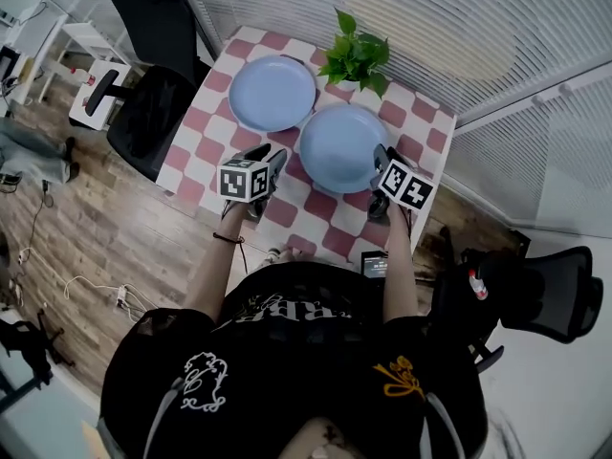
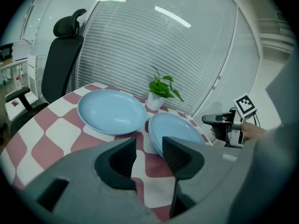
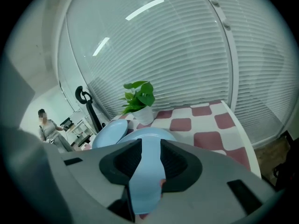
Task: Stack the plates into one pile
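Observation:
Two light blue plates lie side by side on the red-and-white checkered table (image 1: 212, 147). The far plate (image 1: 273, 92) (image 2: 112, 111) (image 3: 110, 132) is at the back left. The near plate (image 1: 337, 146) (image 2: 180, 129) (image 3: 154, 134) is to its right, and its near rim looks thick. My left gripper (image 1: 271, 165) (image 2: 148, 146) is open over the cloth by the near plate's left rim, holding nothing. My right gripper (image 1: 379, 167) (image 2: 212, 120) (image 3: 150, 148) is open just above that plate's right rim. The plate shows through its gap, and the pads do not press on it.
A potted green plant (image 1: 356, 60) (image 2: 161, 90) (image 3: 139, 101) stands at the table's back edge behind the plates. A black office chair (image 1: 148, 113) (image 2: 58, 64) is off the table's left side and another (image 1: 535, 295) at the right. White blinds run behind the table.

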`<state>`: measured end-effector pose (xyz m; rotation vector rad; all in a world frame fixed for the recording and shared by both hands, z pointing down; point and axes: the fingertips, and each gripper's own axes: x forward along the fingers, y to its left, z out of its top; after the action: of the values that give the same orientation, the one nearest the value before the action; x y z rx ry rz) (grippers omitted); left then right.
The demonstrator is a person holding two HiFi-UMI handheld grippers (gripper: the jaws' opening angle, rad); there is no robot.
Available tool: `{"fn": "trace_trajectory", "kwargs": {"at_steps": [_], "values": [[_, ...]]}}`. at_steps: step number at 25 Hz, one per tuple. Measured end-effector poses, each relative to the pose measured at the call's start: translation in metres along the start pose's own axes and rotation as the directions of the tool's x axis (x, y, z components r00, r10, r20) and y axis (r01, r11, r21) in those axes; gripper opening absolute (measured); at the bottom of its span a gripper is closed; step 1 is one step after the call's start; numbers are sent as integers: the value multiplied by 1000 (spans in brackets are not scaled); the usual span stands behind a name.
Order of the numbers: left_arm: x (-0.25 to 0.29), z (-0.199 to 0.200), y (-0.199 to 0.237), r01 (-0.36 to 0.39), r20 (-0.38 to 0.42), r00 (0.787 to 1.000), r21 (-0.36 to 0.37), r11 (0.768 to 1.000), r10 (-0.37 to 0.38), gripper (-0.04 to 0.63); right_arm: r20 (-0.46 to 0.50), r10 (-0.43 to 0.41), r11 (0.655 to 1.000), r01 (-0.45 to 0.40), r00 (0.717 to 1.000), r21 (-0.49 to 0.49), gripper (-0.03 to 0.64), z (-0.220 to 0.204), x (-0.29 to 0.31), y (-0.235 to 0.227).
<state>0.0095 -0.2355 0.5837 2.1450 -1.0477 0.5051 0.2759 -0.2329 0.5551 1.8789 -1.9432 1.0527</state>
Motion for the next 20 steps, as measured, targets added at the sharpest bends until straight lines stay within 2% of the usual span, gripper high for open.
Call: {"fn": "trace_trajectory", "kwargs": {"at_steps": [6,11,16,20], "values": [[-29,12,21,-49,67,996,-23,999,51,181,-8,125,985,-125,992,-119,120,16,14,56],[-51,19,29,-85,109,990,-19,996,87,181,-44,215,962,-220,976,-163,120,14,29,99],[-63,22,37,-73,119,990,11,997,71,181,-71,260,950,-268,963,-163,117,0,37,137],[-62,28,60,-45,95,995,54,998,40,181,-81,244,955,-254,966,-153,112,-13,45,159]]}}
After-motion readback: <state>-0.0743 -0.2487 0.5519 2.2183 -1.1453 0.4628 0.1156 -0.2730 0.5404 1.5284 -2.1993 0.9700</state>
